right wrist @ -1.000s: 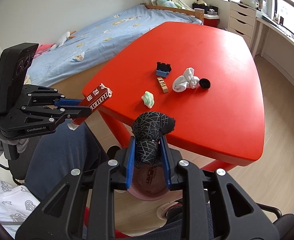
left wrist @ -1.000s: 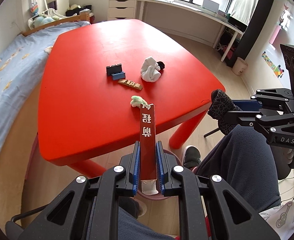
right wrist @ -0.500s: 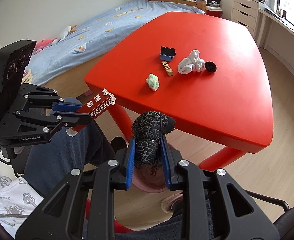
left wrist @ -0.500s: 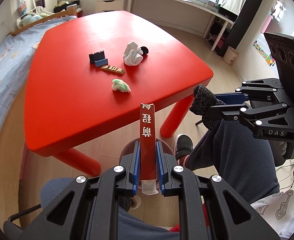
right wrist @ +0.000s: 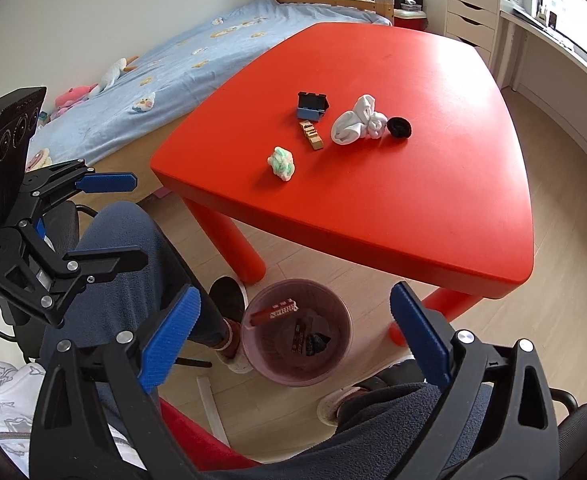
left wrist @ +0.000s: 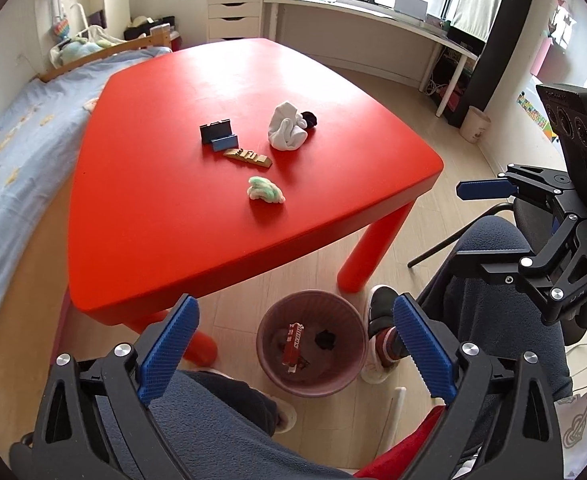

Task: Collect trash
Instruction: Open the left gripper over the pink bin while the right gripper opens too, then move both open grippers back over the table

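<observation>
My left gripper (left wrist: 294, 302) hangs over a pink waste basket (left wrist: 267, 320) on the floor; its jaws are opening with nothing between them. The red wrapper (left wrist: 293, 342) and the black crumpled wad (left wrist: 325, 339) lie inside the basket. My right gripper (right wrist: 295, 292) is above the same basket (right wrist: 343, 344), its jaws also opening and empty; the red wrapper (right wrist: 275, 312) leans at the rim and the black wad (right wrist: 313, 342) lies deeper. On the red table (left wrist: 173, 220) remain a green-white wad (left wrist: 265, 190), a white crumpled tissue (left wrist: 287, 128) and a small black piece (left wrist: 309, 120).
A blue-black box (left wrist: 218, 134) and a golden bar (left wrist: 247, 157) also lie on the table. The person's legs (left wrist: 493, 320) and a shoe (left wrist: 381, 304) flank the basket. A bed (left wrist: 13, 140) borders the table's left; a desk (left wrist: 373, 20) lines the far wall.
Both grippers went from shut to wide open. The red wrapper left the left gripper and the black wad left the right one; both now lie in the basket.
</observation>
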Demonstrator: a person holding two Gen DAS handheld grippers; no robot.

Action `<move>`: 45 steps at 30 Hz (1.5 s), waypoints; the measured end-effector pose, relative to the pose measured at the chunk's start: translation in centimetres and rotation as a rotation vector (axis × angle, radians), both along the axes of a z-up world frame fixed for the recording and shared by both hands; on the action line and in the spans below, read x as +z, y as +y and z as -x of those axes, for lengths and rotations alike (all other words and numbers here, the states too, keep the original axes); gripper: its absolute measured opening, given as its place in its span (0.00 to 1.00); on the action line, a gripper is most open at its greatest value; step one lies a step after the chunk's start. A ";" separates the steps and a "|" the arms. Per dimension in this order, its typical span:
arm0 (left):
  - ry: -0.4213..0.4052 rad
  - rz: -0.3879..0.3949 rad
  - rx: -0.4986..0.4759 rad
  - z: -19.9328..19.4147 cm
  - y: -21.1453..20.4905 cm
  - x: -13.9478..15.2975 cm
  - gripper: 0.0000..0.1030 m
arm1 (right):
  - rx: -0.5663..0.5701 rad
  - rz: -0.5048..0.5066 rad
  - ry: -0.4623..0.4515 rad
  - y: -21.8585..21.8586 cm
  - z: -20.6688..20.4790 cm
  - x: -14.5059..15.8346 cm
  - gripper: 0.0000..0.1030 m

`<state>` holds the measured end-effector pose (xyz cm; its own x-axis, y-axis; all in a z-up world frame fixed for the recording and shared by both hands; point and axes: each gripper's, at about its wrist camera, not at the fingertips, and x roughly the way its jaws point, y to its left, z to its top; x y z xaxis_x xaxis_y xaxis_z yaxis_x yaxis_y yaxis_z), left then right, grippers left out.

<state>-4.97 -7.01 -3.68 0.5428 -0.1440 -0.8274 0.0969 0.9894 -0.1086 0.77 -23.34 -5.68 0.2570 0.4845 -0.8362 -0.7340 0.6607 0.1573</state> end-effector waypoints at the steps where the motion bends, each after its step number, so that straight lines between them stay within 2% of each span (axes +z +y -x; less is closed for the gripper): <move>1: 0.004 0.000 0.002 -0.1 0.1 -0.1 0.92 | -0.001 0.003 0.002 0.0 0.0 -0.1 0.94; 20: 0.024 0.027 0.022 -0.2 0.8 -0.6 0.93 | -0.018 -0.002 0.012 -0.1 -0.1 -0.4 0.95; 28: 0.017 0.030 0.017 -1.2 1.1 -0.2 0.93 | -0.039 -0.024 -0.008 0.0 -1.2 1.0 0.95; 37: -0.014 0.024 0.013 -3.9 1.8 0.9 0.93 | -0.088 -0.042 -0.032 1.4 -4.9 3.2 0.95; 45: -0.028 0.018 0.007 -6.7 2.5 1.2 0.93 | -0.181 -0.079 0.015 3.1 -10.3 3.4 0.95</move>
